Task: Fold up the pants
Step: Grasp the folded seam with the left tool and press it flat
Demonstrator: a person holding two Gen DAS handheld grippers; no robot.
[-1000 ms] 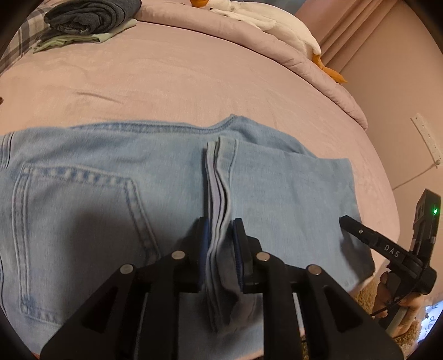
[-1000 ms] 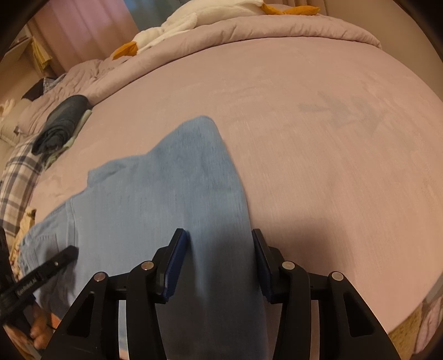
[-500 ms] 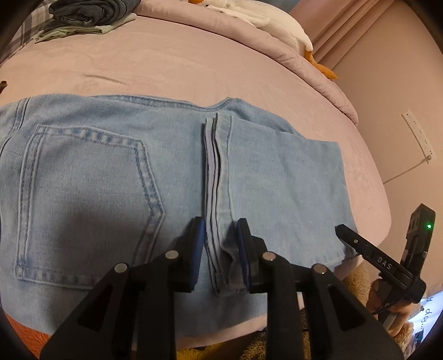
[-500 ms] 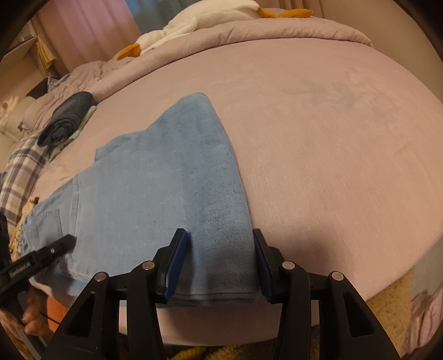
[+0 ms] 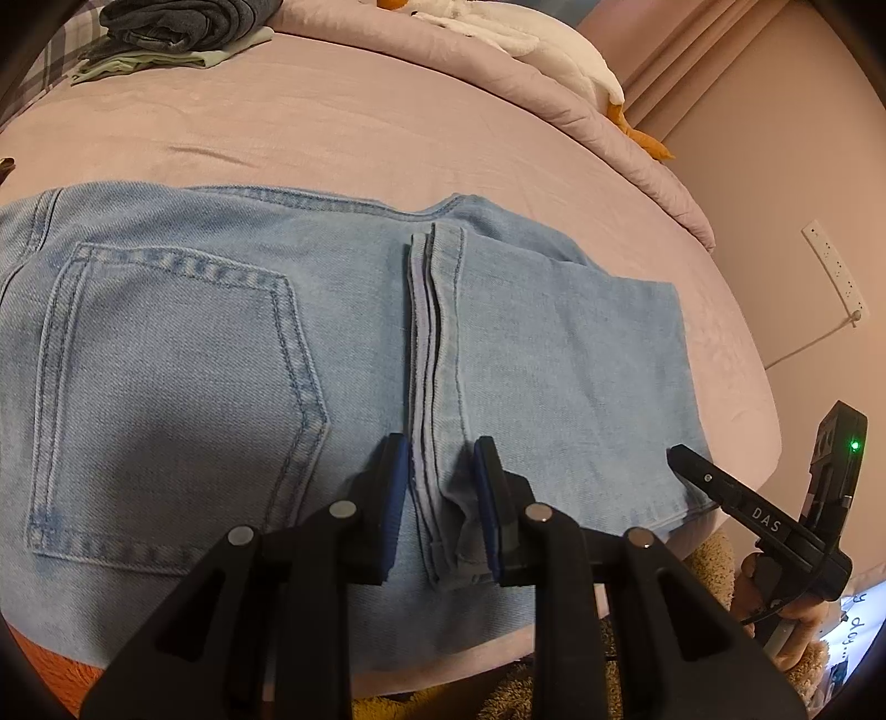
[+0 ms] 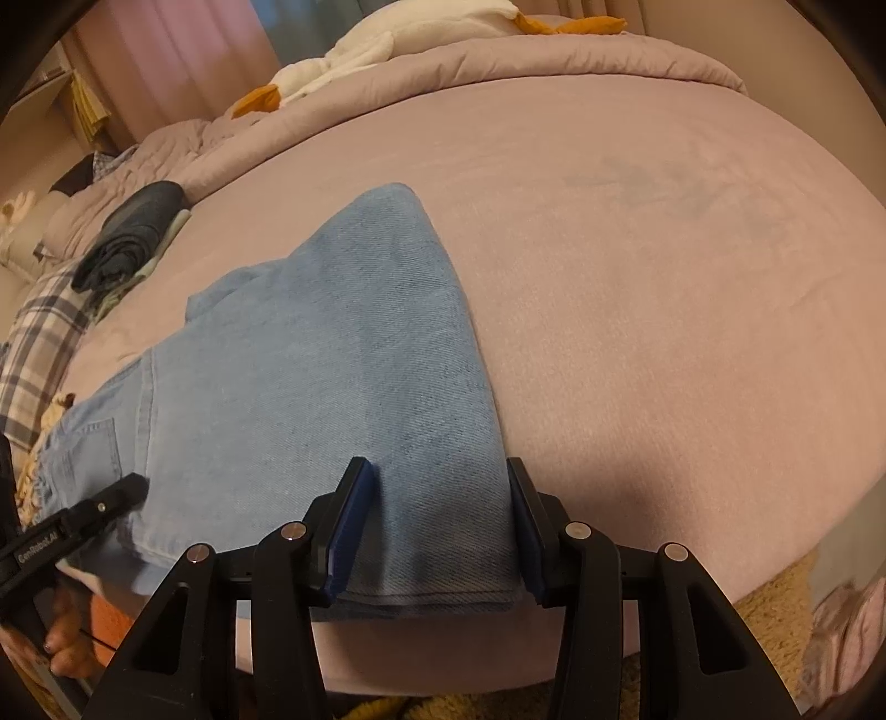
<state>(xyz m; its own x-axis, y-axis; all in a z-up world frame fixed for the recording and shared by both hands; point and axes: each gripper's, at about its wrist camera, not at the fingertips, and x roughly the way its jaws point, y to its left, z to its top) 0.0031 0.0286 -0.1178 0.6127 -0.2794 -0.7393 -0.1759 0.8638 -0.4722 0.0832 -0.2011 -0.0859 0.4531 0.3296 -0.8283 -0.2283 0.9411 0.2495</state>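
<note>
We get warm, dim indoor light, perhaps from overhead; soft gripper shadows fall on the jeans (image 5: 232, 354). Fisheye bending and dark vignetting crowd the corners, the lower right edge smears.

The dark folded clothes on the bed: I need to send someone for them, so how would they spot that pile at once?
Start from the pink-mauve bed with the light blue jeans spread along its near edge. Look to the far side, beside the plaid fabric. There lies the dark navy bundle on a pale green garment, far darker than the jeans.
</note>
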